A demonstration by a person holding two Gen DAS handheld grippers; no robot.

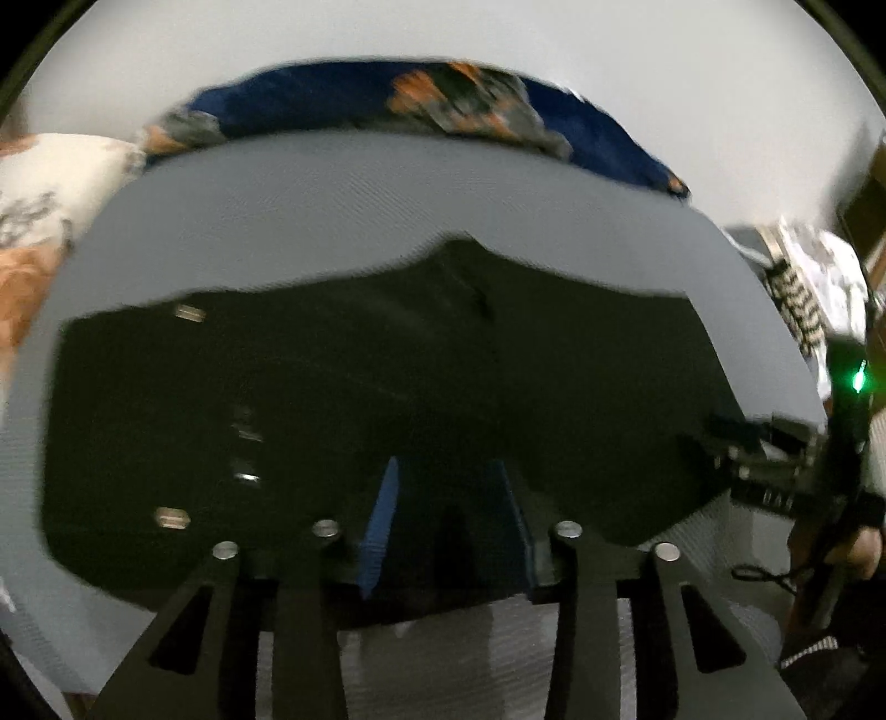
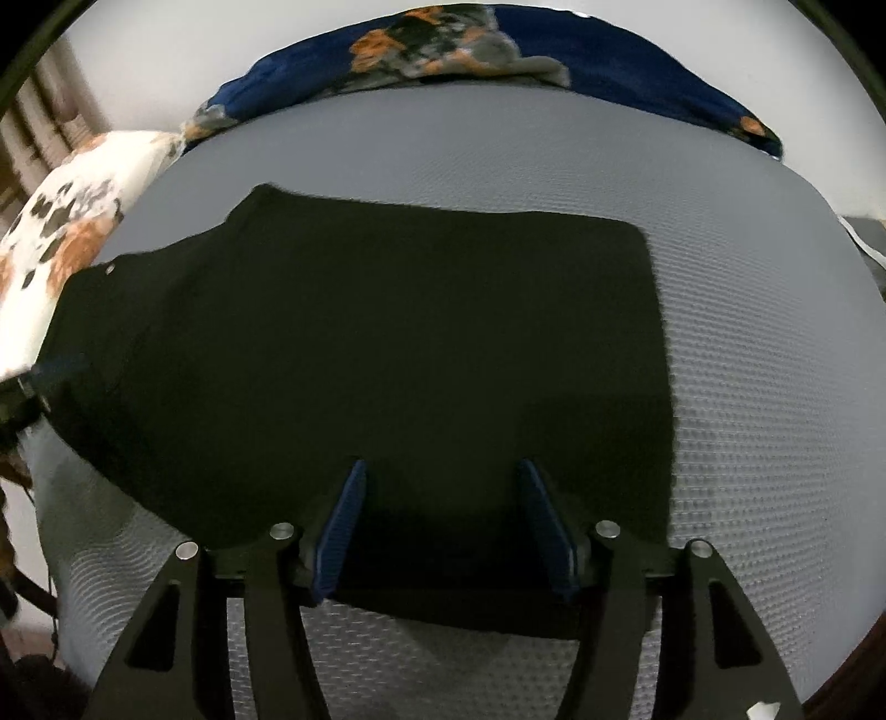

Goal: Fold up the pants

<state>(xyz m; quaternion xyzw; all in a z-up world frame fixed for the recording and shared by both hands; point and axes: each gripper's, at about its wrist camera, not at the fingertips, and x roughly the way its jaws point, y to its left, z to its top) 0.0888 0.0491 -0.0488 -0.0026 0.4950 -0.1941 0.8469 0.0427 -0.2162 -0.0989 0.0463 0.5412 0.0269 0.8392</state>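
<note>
Black pants [image 1: 387, 360] lie flat on the grey textured bed cover [image 1: 332, 210], with metal rivets [image 1: 188, 313] showing along their left end. My left gripper [image 1: 446, 468] hovers over the pants' near edge, its blue pads apart and pressing on nothing. In the right wrist view the pants [image 2: 387, 332] form a broad dark rectangle on the cover [image 2: 747, 332]. My right gripper [image 2: 443, 468] stands open above their near hem. The right gripper's black housing [image 1: 786, 465] shows at the pants' right end. A blue pad [image 2: 61, 365] of the left one shows at their left end.
A dark blue floral blanket [image 2: 609, 50] lies along the far side of the bed. A white floral pillow [image 2: 72, 221] sits at the far left. Striped cloth [image 1: 797, 299] lies past the right edge, and a person's hand [image 1: 864, 548] holds the right gripper.
</note>
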